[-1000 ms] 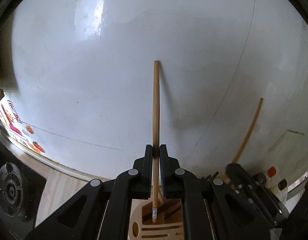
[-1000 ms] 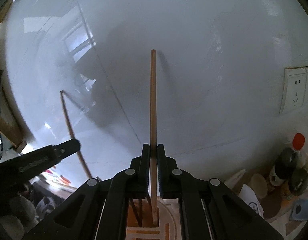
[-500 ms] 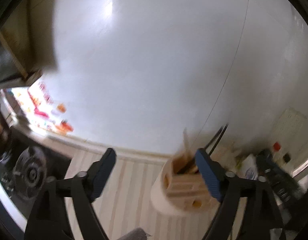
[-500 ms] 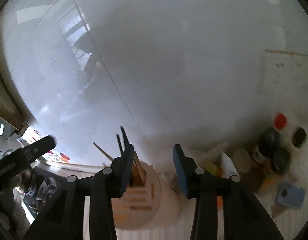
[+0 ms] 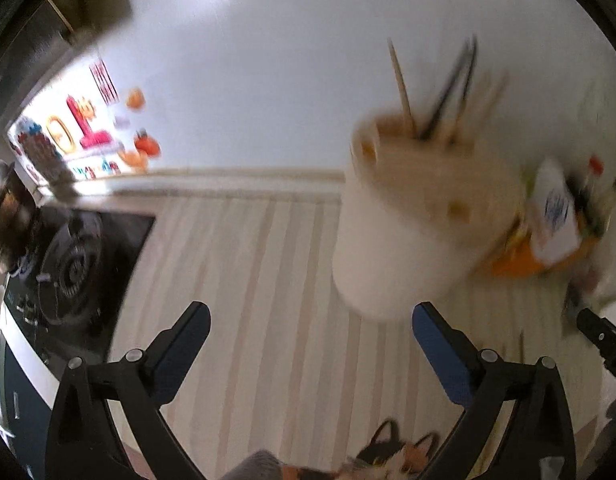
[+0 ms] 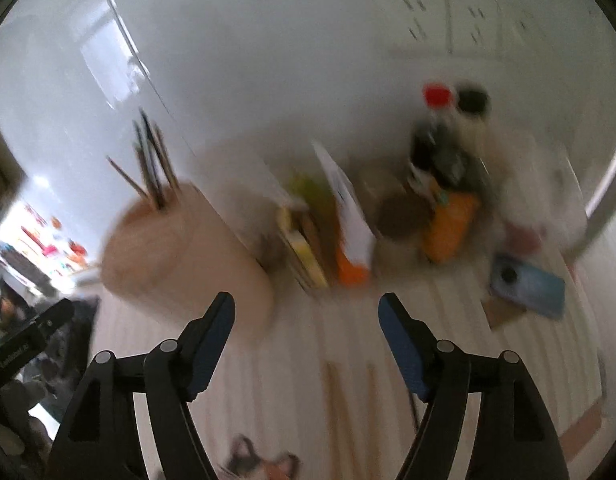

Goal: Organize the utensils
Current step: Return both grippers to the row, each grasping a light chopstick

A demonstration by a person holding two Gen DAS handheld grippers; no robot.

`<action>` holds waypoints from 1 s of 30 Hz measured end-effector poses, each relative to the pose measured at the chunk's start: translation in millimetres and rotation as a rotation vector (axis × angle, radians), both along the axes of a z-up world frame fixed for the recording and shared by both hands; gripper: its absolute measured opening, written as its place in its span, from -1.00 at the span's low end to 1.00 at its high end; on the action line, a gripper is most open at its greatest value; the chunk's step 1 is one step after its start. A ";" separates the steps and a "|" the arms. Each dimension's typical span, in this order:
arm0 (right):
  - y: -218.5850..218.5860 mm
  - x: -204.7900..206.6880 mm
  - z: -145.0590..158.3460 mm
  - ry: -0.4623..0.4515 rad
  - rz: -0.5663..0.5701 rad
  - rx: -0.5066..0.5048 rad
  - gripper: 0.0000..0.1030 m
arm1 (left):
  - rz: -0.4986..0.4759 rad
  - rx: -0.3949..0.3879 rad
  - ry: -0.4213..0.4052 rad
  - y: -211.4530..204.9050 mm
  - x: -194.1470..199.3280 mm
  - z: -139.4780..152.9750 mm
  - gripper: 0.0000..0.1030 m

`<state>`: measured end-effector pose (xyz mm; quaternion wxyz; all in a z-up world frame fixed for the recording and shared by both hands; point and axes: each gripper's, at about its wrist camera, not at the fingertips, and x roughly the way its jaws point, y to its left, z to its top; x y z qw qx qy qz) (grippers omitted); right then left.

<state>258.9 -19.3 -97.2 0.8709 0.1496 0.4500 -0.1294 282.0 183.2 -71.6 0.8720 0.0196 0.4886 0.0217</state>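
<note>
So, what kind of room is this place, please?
Most likely a home kitchen: a black gas stove burner sits beside the pale striped countertop, a round beige holder of chopsticks stands on it, and dark sauce bottles line the white wall.

Utensil holder [image 5: 412, 220]: pale cylinder, wooden slotted top, upright on striped worktop [image 5: 247, 280] close to back edge by wall. Blurred. Chopsticks [image 5: 448, 96] stand in top slots: some light wood, some dark, tips fanning upward, leaning slightly apart. More light wooden sticks [image 6: 340, 408] lie flat on worktop toward front edge; count unclear.
</note>
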 end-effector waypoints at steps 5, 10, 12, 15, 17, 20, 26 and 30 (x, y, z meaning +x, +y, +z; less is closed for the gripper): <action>-24.8 -22.7 -46.7 0.175 -0.010 0.056 0.46 | -0.027 0.045 0.137 -20.4 -14.1 -56.7 1.00; -33.5 -34.8 -113.3 0.346 -0.004 0.111 -0.01 | -0.076 0.078 0.229 -47.7 -24.2 -92.6 1.00; -36.3 -38.5 -139.9 0.404 -0.006 0.111 -0.09 | -0.101 0.081 0.255 -60.7 -26.9 -101.2 1.00; -36.6 -43.9 -170.7 0.470 0.010 0.118 -0.25 | -0.138 0.070 0.297 -83.2 -30.1 -113.3 0.99; -37.0 -48.6 -184.5 0.516 0.021 0.112 -0.48 | -0.174 0.038 0.326 -101.8 -34.0 -119.0 0.98; -41.5 -57.4 -182.9 0.514 0.025 0.084 -0.83 | -0.232 -0.023 0.388 -127.2 -38.1 -130.8 0.81; -77.6 -84.6 -185.6 0.535 -0.049 0.110 -0.87 | -0.335 -0.011 0.452 -175.4 -49.1 -153.4 0.22; -93.1 -97.3 -186.4 0.538 -0.074 0.119 -0.86 | -0.353 0.028 0.424 -188.7 -50.8 -158.4 -0.61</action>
